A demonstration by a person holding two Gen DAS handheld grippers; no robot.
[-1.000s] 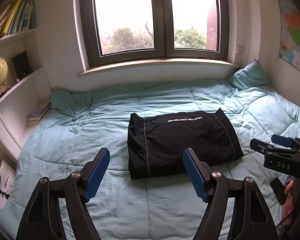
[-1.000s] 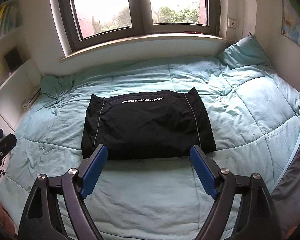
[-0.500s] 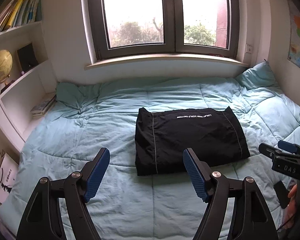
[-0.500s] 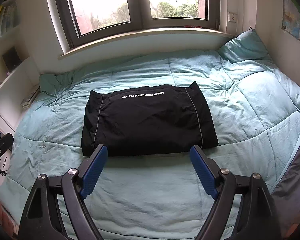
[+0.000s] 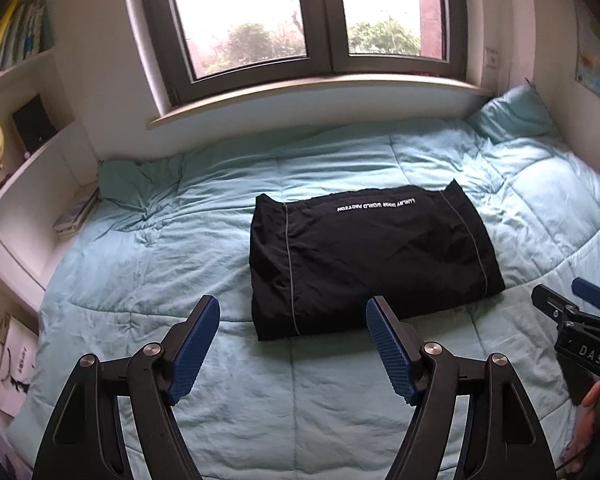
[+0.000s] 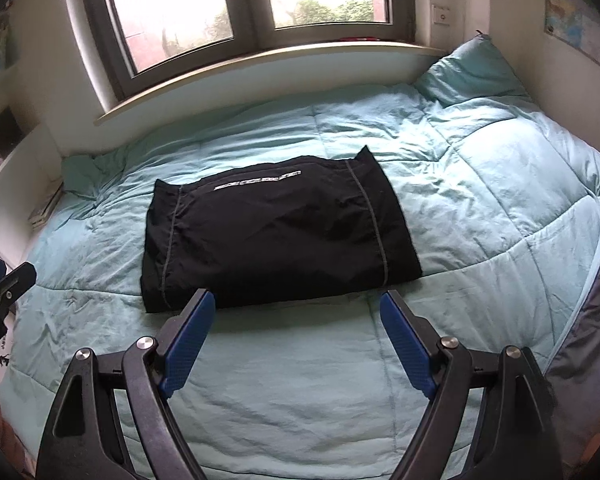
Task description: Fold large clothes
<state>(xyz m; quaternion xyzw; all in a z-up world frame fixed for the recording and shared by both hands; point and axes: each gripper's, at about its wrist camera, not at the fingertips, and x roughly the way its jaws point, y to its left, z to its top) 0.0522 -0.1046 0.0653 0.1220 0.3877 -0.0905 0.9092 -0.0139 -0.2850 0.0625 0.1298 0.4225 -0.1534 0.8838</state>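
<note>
A black garment (image 5: 370, 256) (image 6: 276, 228), folded into a rectangle with thin grey stripes and white lettering, lies flat in the middle of the light blue bed quilt (image 5: 140, 280) (image 6: 480, 208). My left gripper (image 5: 292, 316) hangs open above the quilt, just short of the garment's near left corner, with nothing between its blue pads. My right gripper (image 6: 296, 308) is open too, above the quilt at the garment's near edge, holding nothing. The right gripper's tip (image 5: 580, 312) shows at the right edge of the left wrist view, and the left gripper's tip (image 6: 4, 284) at the left edge of the right wrist view.
A window with a sill (image 5: 312, 88) runs behind the bed. A pillow (image 5: 512, 116) leans in the far right corner. White shelves (image 5: 32, 160) with a globe and books stand at the left. A map (image 6: 580, 20) hangs on the right wall.
Both grippers have sunk and drawn nearer to the bed, so the garment looks larger. Both stay open, and the garment has not moved.
</note>
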